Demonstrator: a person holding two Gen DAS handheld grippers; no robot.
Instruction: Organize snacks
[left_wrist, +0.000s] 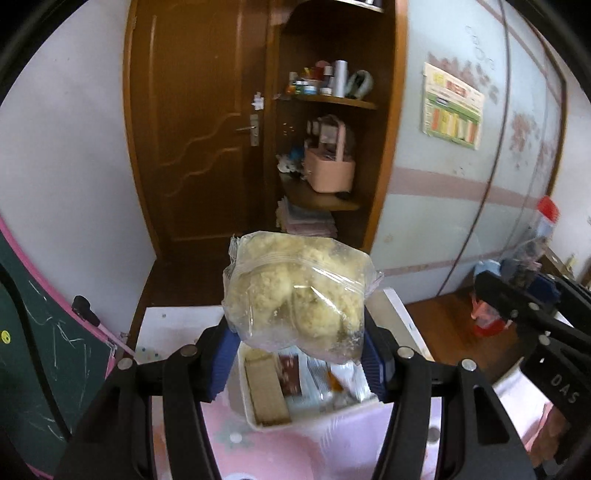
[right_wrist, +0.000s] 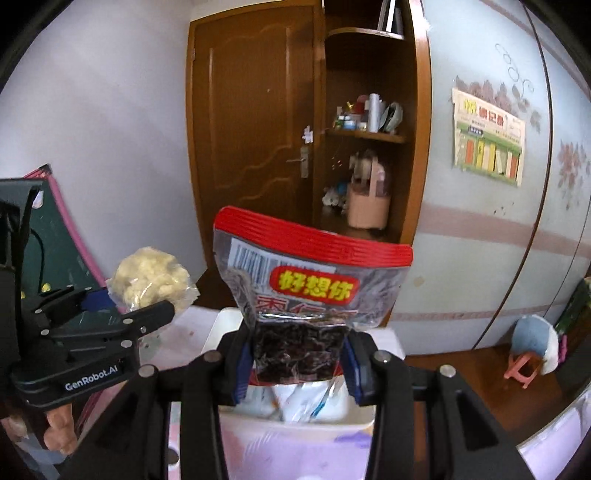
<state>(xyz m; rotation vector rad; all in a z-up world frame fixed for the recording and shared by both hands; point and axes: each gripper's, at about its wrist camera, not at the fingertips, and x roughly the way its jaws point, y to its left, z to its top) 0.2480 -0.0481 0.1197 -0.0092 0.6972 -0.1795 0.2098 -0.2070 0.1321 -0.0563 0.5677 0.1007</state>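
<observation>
My left gripper (left_wrist: 299, 354) is shut on a clear bag of pale yellow crumbly snack (left_wrist: 299, 295) and holds it above a white bin (left_wrist: 255, 421) that holds a wafer pack (left_wrist: 266, 391) and several other packets. My right gripper (right_wrist: 297, 362) is shut on a red-topped bag of dark dried fruit (right_wrist: 306, 288), held upright over the same white bin (right_wrist: 295, 424). The left gripper (right_wrist: 92, 325) with its yellow bag (right_wrist: 149, 277) shows at the left of the right wrist view. The right gripper (left_wrist: 517, 306) shows at the right of the left wrist view.
The bin stands on a pink flowered tabletop (left_wrist: 295, 454). A green chalkboard with pink frame (left_wrist: 40, 354) leans at the left. Behind are a brown door (left_wrist: 199, 129), open corner shelves (left_wrist: 332, 147) and a sliding wardrobe (left_wrist: 461, 166). A small pink stool (right_wrist: 524, 369) stands on the floor.
</observation>
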